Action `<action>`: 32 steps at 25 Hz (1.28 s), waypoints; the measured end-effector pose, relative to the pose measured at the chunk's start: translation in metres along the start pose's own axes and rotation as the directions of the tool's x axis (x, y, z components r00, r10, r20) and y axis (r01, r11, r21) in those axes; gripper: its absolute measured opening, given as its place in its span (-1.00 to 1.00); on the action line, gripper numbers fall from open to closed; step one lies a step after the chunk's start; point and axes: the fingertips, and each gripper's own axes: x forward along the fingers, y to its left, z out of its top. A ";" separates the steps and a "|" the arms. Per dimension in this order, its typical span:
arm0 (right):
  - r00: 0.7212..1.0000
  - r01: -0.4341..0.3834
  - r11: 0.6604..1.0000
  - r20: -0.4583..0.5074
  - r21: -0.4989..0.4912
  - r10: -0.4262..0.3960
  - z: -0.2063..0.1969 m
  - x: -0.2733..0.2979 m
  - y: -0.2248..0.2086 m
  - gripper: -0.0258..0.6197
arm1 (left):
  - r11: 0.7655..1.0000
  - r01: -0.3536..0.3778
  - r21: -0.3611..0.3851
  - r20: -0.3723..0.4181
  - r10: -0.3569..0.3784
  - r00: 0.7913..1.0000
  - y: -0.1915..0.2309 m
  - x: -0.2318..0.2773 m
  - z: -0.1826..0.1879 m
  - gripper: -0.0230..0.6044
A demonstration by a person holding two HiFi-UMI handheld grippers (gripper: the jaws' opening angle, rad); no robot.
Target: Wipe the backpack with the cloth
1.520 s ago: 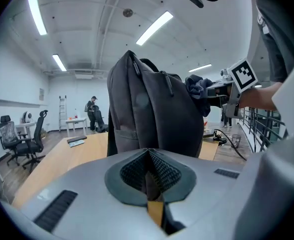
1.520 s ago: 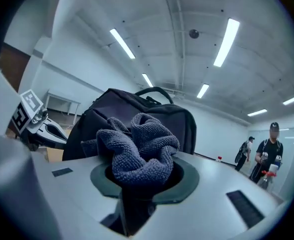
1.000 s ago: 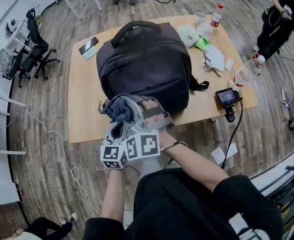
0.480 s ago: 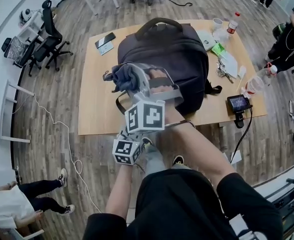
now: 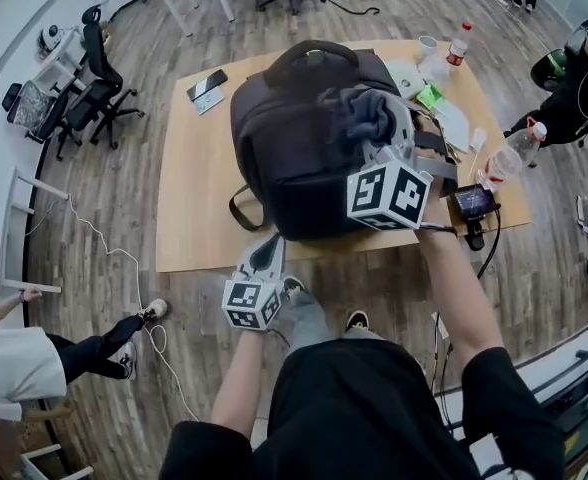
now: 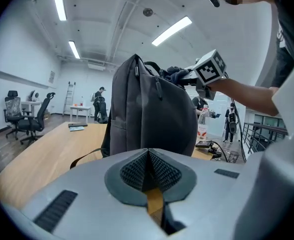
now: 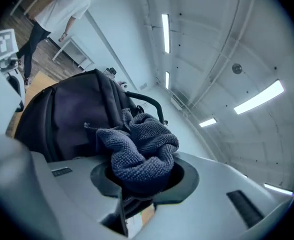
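A dark purple-grey backpack [image 5: 294, 148] stands upright on the light wooden table [image 5: 194, 188], handle at the top; it also fills the left gripper view [image 6: 147, 114] and the right gripper view [image 7: 72, 114]. A grey-blue terry cloth [image 5: 364, 116] is bunched between the jaws of my right gripper [image 5: 374, 128], which is shut on it against the backpack's upper right side; the cloth [image 7: 139, 149] bulges out of the jaws. My left gripper [image 5: 266, 258] is shut and empty, held at the table's near edge just in front of the backpack's base.
On the table's right part lie a cup [image 5: 428, 44], a drink bottle [image 5: 458, 40], papers, a green packet and a small screen device [image 5: 472, 202] with a cable. A phone [image 5: 207, 86] lies far left. Office chairs [image 5: 89, 88] and other people stand around the table.
My right gripper has carried the cloth from the backpack's near left side up and across to its upper right side. The left gripper has stayed at the near table edge.
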 end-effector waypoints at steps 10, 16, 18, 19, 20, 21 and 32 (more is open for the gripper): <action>0.994 -0.110 0.953 0.020 0.284 0.109 -0.028 -0.037 0.042 -0.58 | 0.999 -0.014 -0.034 0.032 0.015 0.999 0.005 -0.011 0.010 -0.88; 0.981 -0.194 0.902 0.071 0.385 0.181 0.004 -0.032 0.074 -0.59 | 0.999 -0.013 -0.034 0.046 0.015 0.999 -0.002 -0.014 0.013 -0.88; 0.969 -0.247 0.905 0.107 0.347 0.223 0.032 -0.030 0.095 -0.59 | 0.999 -0.023 -0.049 0.054 0.026 0.998 -0.003 -0.016 0.014 -0.88; 0.961 -0.272 0.903 0.134 0.333 0.240 0.049 -0.029 0.105 -0.59 | 0.998 -0.028 -0.058 0.057 0.031 0.998 -0.003 -0.017 0.014 -0.88; 0.955 -0.289 0.904 0.164 0.314 0.249 0.066 -0.030 0.112 -0.59 | 0.997 -0.032 -0.065 0.059 0.036 0.998 -0.004 -0.017 0.014 -0.88; 0.948 -0.300 0.910 0.195 0.288 0.251 0.084 -0.030 0.118 -0.59 | 0.997 -0.035 -0.068 0.060 0.039 0.997 -0.005 -0.018 0.015 -0.88; 0.942 -0.219 0.975 0.269 0.043 0.200 0.130 -0.012 0.104 -0.58 | 0.998 -0.047 -0.040 0.043 0.049 0.998 -0.013 -0.027 0.016 -0.88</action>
